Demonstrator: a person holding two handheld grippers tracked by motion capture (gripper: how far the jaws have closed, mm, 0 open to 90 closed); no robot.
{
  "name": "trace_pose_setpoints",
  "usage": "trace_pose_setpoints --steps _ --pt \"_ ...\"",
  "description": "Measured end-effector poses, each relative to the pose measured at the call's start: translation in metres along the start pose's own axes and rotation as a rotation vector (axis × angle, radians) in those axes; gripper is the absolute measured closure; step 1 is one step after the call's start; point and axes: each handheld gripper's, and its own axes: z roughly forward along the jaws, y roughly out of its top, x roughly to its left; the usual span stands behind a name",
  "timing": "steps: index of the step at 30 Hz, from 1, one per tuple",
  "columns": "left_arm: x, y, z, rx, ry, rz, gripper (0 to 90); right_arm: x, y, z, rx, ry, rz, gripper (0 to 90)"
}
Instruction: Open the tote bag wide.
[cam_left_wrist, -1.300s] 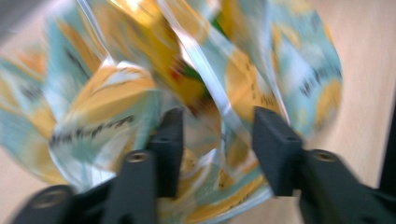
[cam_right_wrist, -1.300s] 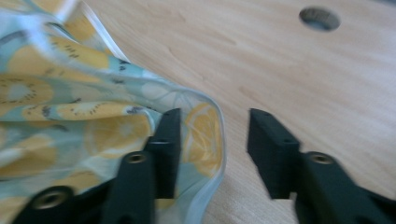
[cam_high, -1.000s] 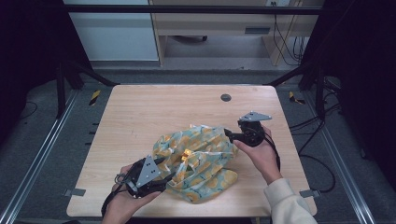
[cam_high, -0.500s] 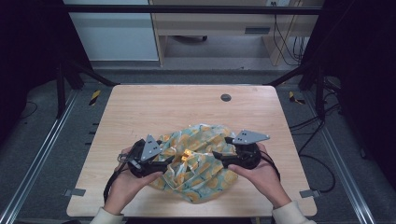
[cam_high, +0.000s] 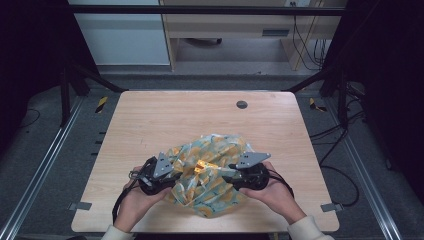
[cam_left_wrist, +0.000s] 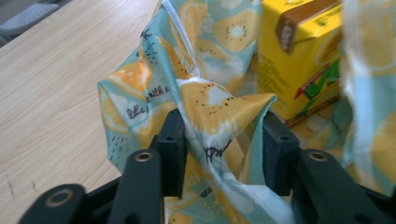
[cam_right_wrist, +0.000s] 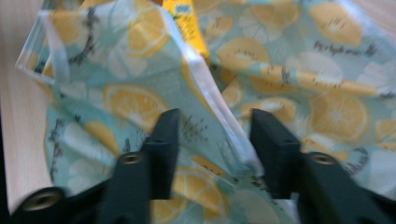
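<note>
Pale wood-grain desk (cam_high: 150, 130) under dark rig frames, cables trailing off the right side, a small round grommet (cam_high: 242, 104) near the far edge. Action sits at the near edge, roughly mid-width: a crumpled teal cloth bag printed w/ orange and lemon slices (cam_high: 210, 170), lying loose on the desk. Inside it, a yellow drink carton w/ a brown top (cam_left_wrist: 299, 51), peeking out through the mouth.

Left tongs (cam_high: 167, 181) come in from the near-left side, right tongs (cam_high: 231, 179) from the near-right, facing each other across the bag. In the left gripper view, jaws stand apart w/ a fold of the bag's rim between them, cloth brushing both pads but not pinched flat — open, straddling the fabric. Right gripper view, same story: jaws parted, a white-seamed edge of the bag running up between them, not clamped.

Why this setup? Looks like each side is lining up on an opposite edge of the opening, so a pull apart would spread the mouth and expose the carton. My read: grasp approach, approx. one squeeze short of a hold.
</note>
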Motion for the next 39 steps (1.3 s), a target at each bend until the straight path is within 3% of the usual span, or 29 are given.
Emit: trace_pose_setpoints --steps 4,7,12,14,19,25,34,37,39 --pt "-0.007 -0.001 -0.008 -0.013 -0.005 0.016 68.8 0.004 -0.012 -0.007 0.012 0.027 0.0 82.8" --pt "-0.008 -0.007 -0.009 0.019 -0.002 0.032 77.1 0.007 -0.025 -0.011 0.03 0.051 0.006 89.4" --pt "-0.005 -0.021 0.004 0.101 -0.015 0.015 83.6 0.006 -0.049 -0.012 0.091 0.054 0.04 90.0" --pt "-0.006 -0.025 0.01 0.148 -0.024 0.036 84.3 0.006 -0.055 -0.012 0.106 0.057 0.047 90.0" --pt "-0.009 -0.031 0.019 0.199 -0.051 0.044 85.2 0.007 -0.064 -0.015 0.152 0.046 0.036 90.0" --pt "-0.01 -0.034 0.015 0.203 -0.094 0.021 86.6 0.006 -0.074 -0.022 0.176 0.04 0.059 90.0" --pt "-0.025 -0.032 0.014 0.248 -0.139 0.062 86.9 0.01 -0.083 -0.032 0.197 0.033 0.081 90.0" --pt "-0.027 -0.034 0.014 0.237 -0.124 0.064 83.3 0.01 -0.084 -0.033 0.187 0.029 0.088 90.0" --pt "-0.027 -0.034 0.013 0.203 -0.12 0.052 77.4 0.009 -0.084 -0.034 0.17 0.019 0.09 87.4"
